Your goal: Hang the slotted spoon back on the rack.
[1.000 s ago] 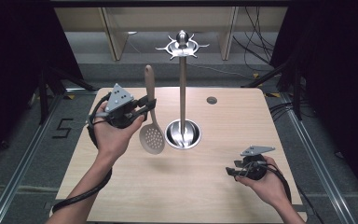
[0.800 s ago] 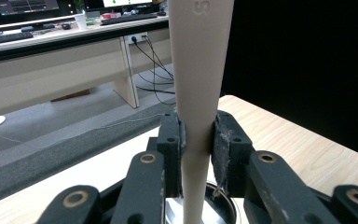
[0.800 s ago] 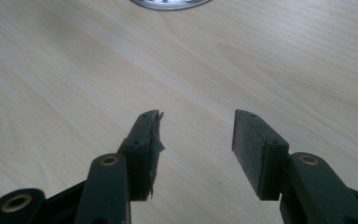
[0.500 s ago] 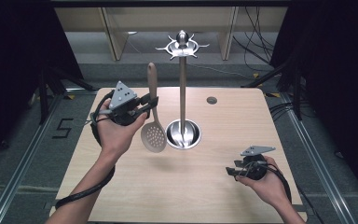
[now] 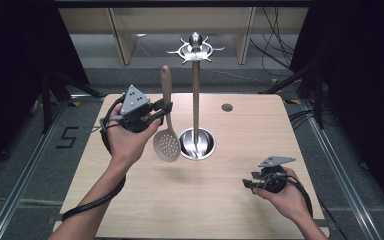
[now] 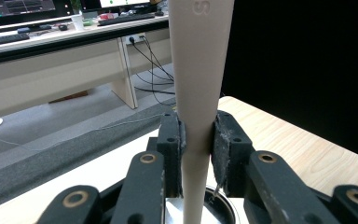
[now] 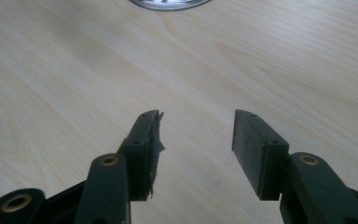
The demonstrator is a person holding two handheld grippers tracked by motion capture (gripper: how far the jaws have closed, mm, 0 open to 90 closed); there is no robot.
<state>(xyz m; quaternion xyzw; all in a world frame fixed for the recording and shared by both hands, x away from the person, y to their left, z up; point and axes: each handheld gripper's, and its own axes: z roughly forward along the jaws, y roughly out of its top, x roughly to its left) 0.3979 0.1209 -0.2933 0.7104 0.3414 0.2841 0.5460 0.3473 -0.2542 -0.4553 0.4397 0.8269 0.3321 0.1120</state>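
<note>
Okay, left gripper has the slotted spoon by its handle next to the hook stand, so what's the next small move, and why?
Probably lift the spoon higher and ease it toward the stand's top hooks. The left gripper is shut on the handle, holding it upright with the bowl hanging down, but the handle's end sits below the hook ring and left of the pole. The right gripper is open, away from it.

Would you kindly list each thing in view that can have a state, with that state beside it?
Slotted spoon: lifted off the table, upright, bowl down, handle clamped.
Left tool: shut on the spoon's handle.
Right tool: open, nothing between its pads, low over the table.
Utensil stand: upright on the table, hooks bare.
</note>
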